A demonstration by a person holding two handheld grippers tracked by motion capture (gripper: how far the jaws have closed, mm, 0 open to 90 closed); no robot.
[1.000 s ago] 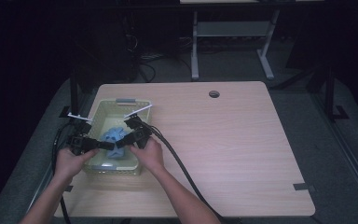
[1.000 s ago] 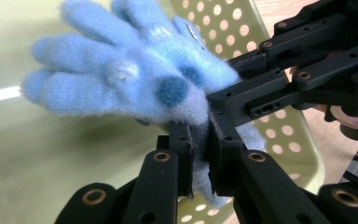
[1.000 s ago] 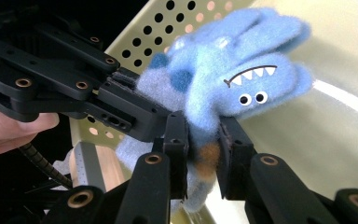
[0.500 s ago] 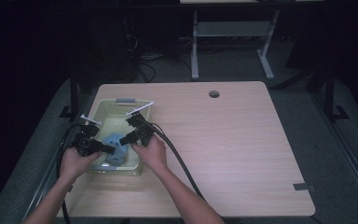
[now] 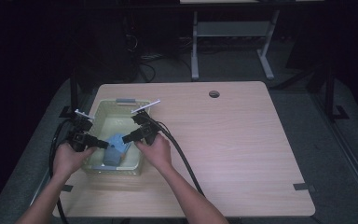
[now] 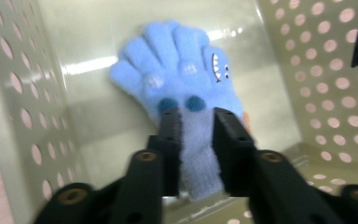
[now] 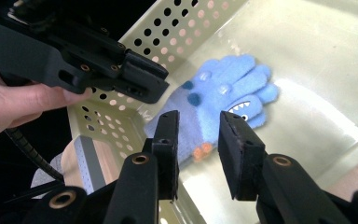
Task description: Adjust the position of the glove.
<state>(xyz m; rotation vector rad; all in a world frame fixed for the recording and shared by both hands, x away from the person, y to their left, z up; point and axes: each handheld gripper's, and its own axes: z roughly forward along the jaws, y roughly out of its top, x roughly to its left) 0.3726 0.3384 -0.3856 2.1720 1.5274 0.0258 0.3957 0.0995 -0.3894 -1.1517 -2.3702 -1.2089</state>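
Now, starting at the left, the left gripper (image 5: pixel 103 144) sits over the near-left part of the pale green perforated basket (image 5: pixel 103 107), a little lower toward the person than half a second ago. Its jaws have just been opening and stand slightly parted, with the grey cuff of the blue glove (image 6: pixel 185 88) between them; whether the pads still press on it I cannot tell. Compared with a second ago, the glove has dropped from between the two grippers and now lies flat on the basket floor, fingers spread away from the left gripper. It is fuzzy light blue with two dark blue dots, a small toothed shark face and orange patches near the cuff. Further right, the right gripper (image 5: pixel 127 137) hovers above the glove, jaws parted with nothing between them.
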